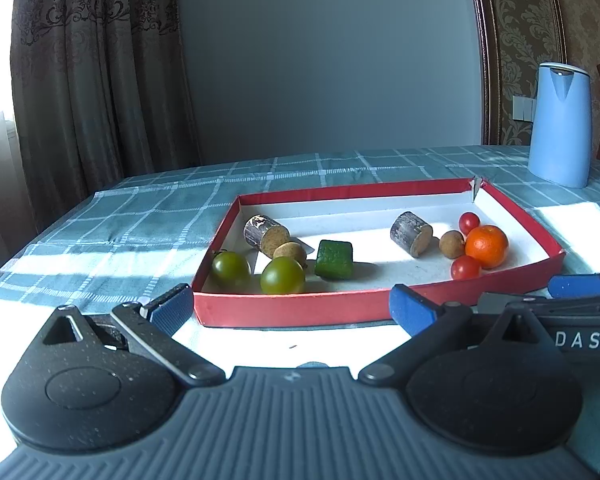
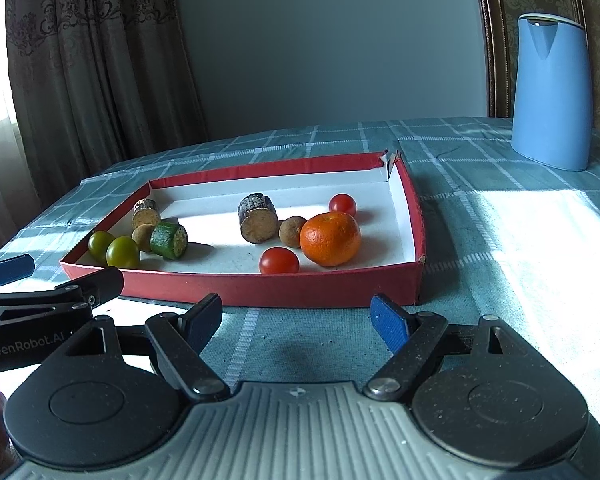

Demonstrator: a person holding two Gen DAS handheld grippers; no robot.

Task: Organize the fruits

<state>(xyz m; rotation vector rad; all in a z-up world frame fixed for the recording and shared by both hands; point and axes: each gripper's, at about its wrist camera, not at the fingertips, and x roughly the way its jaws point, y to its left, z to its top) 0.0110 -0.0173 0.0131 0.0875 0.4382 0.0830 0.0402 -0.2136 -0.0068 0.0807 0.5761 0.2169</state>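
Note:
A shallow red box [image 1: 292,308] [image 2: 260,290] with a white floor lies on the checked tablecloth. On its right side sit an orange [image 1: 486,245] [image 2: 330,238], two red cherry tomatoes [image 1: 465,267] [image 2: 279,260], a longan [image 1: 452,244] and a sugarcane piece [image 1: 412,234] [image 2: 259,218]. On its left side sit two green tomatoes [image 1: 282,276] [image 2: 123,252], a green chunk [image 1: 333,259] [image 2: 169,241], another longan and a second sugarcane piece [image 1: 266,235]. My left gripper [image 1: 292,307] and right gripper [image 2: 298,318] are both open and empty, just short of the box's near wall.
A tall light-blue jug [image 1: 559,124] [image 2: 552,92] stands on the table at the back right. Brown curtains hang at the left, a grey wall behind. Part of the right gripper [image 1: 580,286] shows at the right of the left wrist view.

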